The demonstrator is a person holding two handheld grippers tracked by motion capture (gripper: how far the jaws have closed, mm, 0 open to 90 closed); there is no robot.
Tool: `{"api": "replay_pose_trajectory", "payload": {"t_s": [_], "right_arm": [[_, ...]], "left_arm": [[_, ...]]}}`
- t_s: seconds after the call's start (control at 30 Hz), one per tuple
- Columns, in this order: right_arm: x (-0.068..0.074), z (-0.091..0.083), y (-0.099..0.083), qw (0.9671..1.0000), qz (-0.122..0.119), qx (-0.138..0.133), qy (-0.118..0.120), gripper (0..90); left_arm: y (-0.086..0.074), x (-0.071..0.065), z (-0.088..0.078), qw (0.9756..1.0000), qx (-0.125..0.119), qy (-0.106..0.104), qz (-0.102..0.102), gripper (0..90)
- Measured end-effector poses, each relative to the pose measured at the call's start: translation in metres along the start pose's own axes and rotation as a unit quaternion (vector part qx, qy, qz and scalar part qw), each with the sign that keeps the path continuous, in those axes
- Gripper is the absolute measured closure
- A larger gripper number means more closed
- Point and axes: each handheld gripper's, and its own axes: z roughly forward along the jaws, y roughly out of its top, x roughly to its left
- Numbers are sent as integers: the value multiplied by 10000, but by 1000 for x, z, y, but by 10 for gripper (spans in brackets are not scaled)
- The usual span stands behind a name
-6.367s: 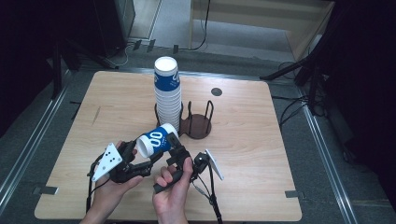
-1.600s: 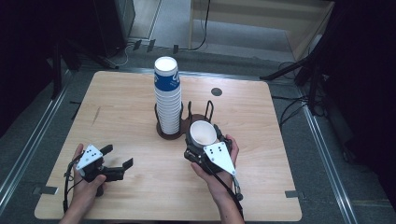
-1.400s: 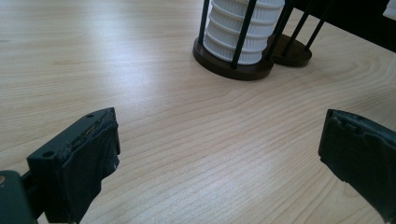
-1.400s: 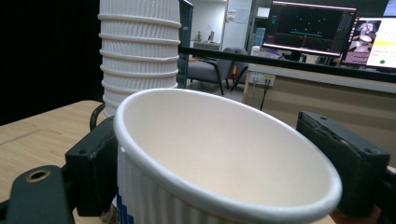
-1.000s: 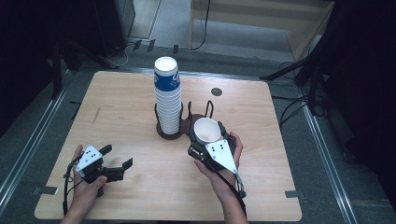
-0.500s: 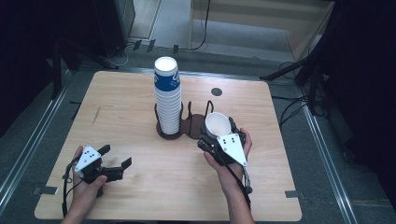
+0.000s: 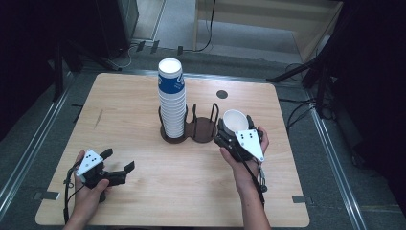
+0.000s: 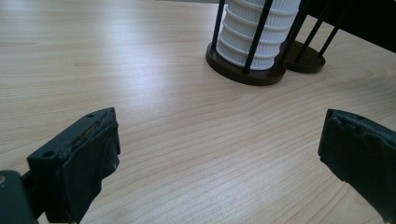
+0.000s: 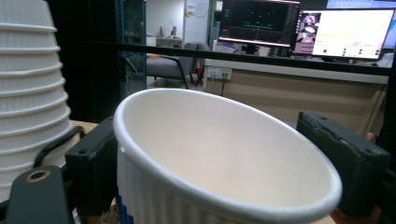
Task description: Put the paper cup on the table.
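**Cup held just right of the empty holder ring**

Your right gripper (image 7: 233,135) is pinching a single paper cup (image 7: 235,120), mouth up and tilted a little, right of centre in the high view. In the right gripper view the two black jaws press on opposite sides of the cup's ribbed wall (image 9: 154,200), below the rim.

The relation that matters: the cup sits just to the right of the dark two-ring cup holder (image 7: 194,131), beside its empty right-hand ring (image 7: 205,129). The left-hand ring carries the tall stack of cups (image 7: 172,103), blue-banded at the top. So the vacant ring lies to the left of your jaws, close by, and the cup's long axis is near vertical, roughly in line with the ring's upright wire posts. If that ring is your goal, it looks like a short sideways shift and a lowering, minding the posts.

Your left gripper (image 7: 115,163) rests low at the lower left of the wooden table (image 7: 119,110), jaws spread wide and empty, well apart from the holder. The right hand is plainly the nearer one
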Motion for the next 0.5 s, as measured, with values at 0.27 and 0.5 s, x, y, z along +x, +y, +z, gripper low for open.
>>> {"api": "replay_pose_trajectory", "payload": {"t_s": [0.27, 0.5], "right_arm": [[-13, 13, -8, 9998, -95, 80, -184, 135], [-21, 27, -19, 9988, -222, 37, -438, 136]], "left_arm": [[0, 0, 0, 10000, 16, 18, 0, 0], [0, 0, 0, 10000, 20, 12, -4, 0]]}}
